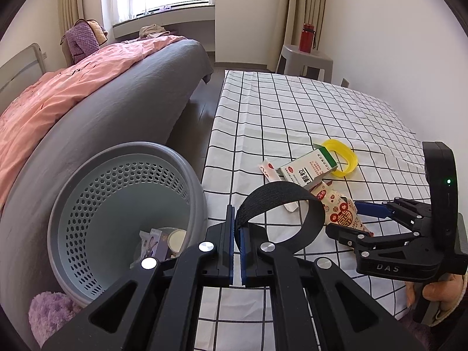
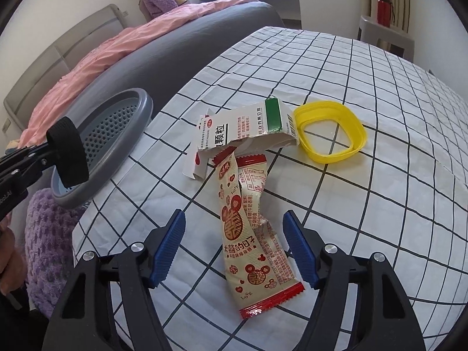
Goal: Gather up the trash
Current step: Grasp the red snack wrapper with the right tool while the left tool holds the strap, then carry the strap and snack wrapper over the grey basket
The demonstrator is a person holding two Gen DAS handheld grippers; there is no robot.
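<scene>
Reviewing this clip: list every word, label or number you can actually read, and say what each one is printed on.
"DAS": on the body of the right gripper.
"LoVe": near the bottom of the red and cream snack wrapper.
"颗粒": large black characters on the torn white and green medicine box; the character before them is cut off.
Fine print on the wrapper and box, and the box's barcode digits: too small to read.
Small white card: no legible text.

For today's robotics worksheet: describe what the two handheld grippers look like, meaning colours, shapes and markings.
Both are black angular linkages with silver pivot screws and ribbed blue finger pads. The right gripper carries white "DAS" lettering and a green indicator light; the left gripper looks built alike.
</scene>
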